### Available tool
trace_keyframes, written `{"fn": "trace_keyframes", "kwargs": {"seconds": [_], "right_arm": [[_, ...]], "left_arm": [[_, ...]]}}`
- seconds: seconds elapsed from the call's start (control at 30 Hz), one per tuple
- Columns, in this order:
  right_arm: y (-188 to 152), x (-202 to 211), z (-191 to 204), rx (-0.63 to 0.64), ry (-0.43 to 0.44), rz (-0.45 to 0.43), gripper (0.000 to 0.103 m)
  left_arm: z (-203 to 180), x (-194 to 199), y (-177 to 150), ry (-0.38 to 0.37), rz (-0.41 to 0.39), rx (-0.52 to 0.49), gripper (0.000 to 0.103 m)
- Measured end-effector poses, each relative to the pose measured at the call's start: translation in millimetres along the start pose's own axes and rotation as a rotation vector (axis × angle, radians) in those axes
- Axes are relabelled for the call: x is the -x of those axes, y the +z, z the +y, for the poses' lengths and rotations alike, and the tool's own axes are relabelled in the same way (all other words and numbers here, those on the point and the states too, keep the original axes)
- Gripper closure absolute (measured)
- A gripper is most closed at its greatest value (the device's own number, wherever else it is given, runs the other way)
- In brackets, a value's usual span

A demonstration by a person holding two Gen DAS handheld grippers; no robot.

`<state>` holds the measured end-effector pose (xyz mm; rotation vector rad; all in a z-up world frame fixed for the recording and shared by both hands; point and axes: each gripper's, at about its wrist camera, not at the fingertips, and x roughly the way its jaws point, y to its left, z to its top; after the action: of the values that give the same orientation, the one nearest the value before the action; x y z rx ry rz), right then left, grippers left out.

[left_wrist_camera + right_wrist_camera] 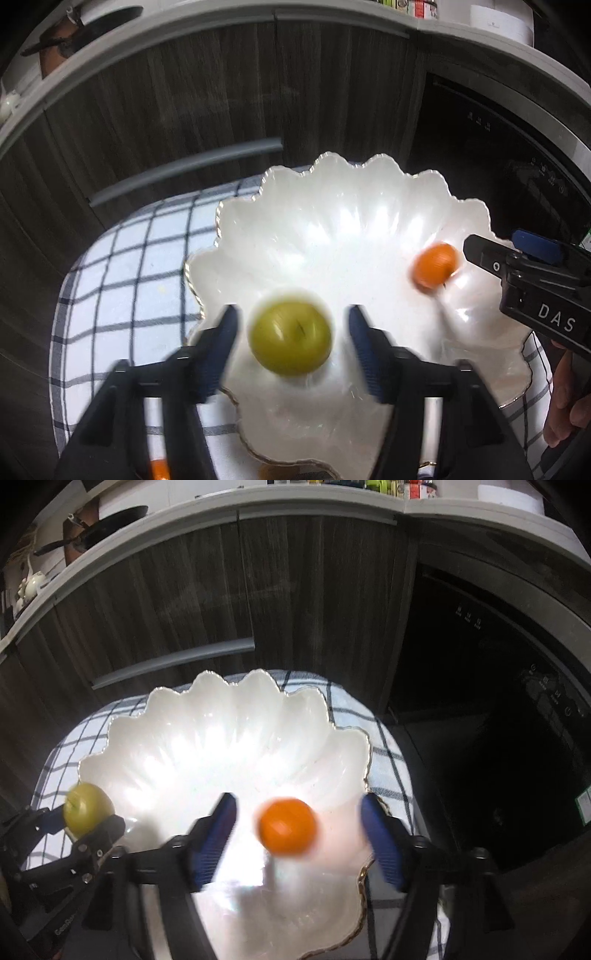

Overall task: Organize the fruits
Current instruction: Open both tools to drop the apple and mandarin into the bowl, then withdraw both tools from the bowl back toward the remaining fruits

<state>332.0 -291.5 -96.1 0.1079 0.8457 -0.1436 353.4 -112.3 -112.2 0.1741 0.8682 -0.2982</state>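
Hovering over the scalloped white bowl (369, 221), both grippers are being held wide, gripping nothing. The green fruit (290, 338), blurred, is sitting between the left gripper (291, 350) fingers, near the bowl's near-left edge; the orange fruit (287, 827), also blurred, lies between the right gripper (299, 834) fingers, toward the near-right rim. Judged risk: either fruit is being left free to roll over the low rim onto the checked cloth (122, 266).
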Motion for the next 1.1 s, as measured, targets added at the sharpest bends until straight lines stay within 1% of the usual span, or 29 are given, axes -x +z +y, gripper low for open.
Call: {"fn": "trace_keyframes", "kwargs": {"seconds": [0.03,0.13,0.37,0.8,1.1], "right_arm": [[0.4,1.7,0.3,0.002,-0.004,-0.006,0.027],[0.2,5.4,1.4,0.005,0.0,-0.012,0.027],[-1.8,12.7,1.1,-0.006,-0.002,-0.022,0.027],[-4.0,31.1,4.0,-0.007,-0.004,-0.04,0.027],[-9.2,48.7,12.2,0.0,-0.001,-0.061,0.027]], "left_arm": [[-0.2,3.0,0.3,0.004,-0.014,0.0,0.027],[0.1,9.6,2.4,0.015,-0.033,0.003,0.02],[4.3,18.8,4.3,0.037,-0.052,0.014,0.019],[10.8,41.5,0.0,0.053,-0.074,0.029,0.019],[17.3,59.1,-10.6,0.077,-0.086,0.037,0.019]]}}
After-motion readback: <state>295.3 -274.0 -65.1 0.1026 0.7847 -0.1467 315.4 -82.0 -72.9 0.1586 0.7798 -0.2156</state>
